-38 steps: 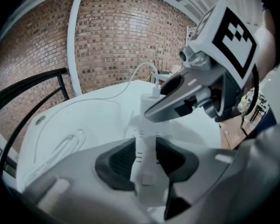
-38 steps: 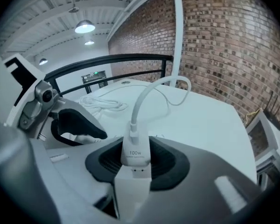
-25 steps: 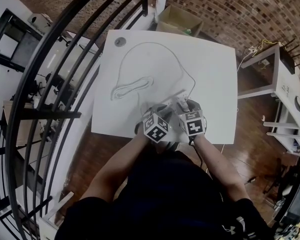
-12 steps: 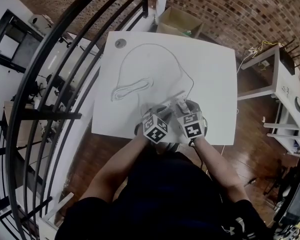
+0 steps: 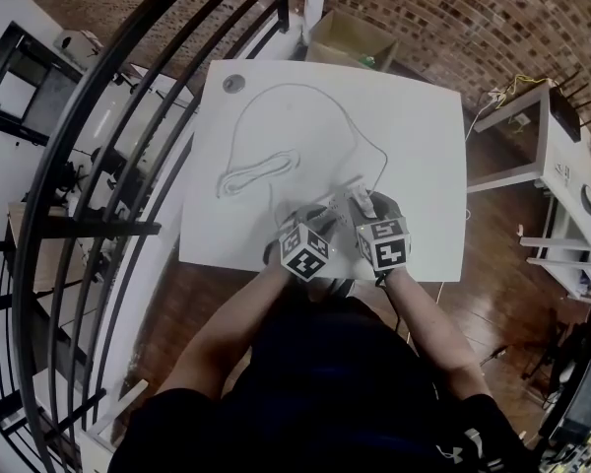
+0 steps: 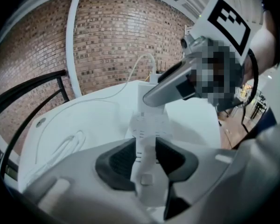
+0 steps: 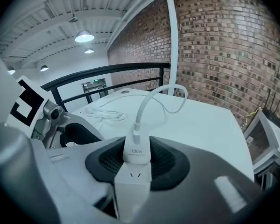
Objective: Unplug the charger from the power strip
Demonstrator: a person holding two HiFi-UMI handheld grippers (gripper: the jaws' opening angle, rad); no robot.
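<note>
The right gripper [image 7: 136, 158] has its jaws partly closed and pressed on both sides of the white charger [image 7: 136, 149], which stands upright between the dark pads; a white face with socket slots [image 7: 132, 183] sits directly beneath the charger, and I cannot tell whether the prongs are clear of it; a white cable [image 7: 149, 101] rises from the charger's top, arches over and runs off across the table; the left gripper [image 6: 141, 158], just beside the right one, is likewise partly closed and clamped on the white power strip [image 6: 149, 125], which runs forward out of its jaws under the right gripper's tip; in the head view both grippers sit at the near edge of the white table [image 5: 414, 146]; the cable's slack lies in a loose coil [image 5: 256, 173] farther out; a black railing [image 5: 108, 166] curves past on the left.
</note>
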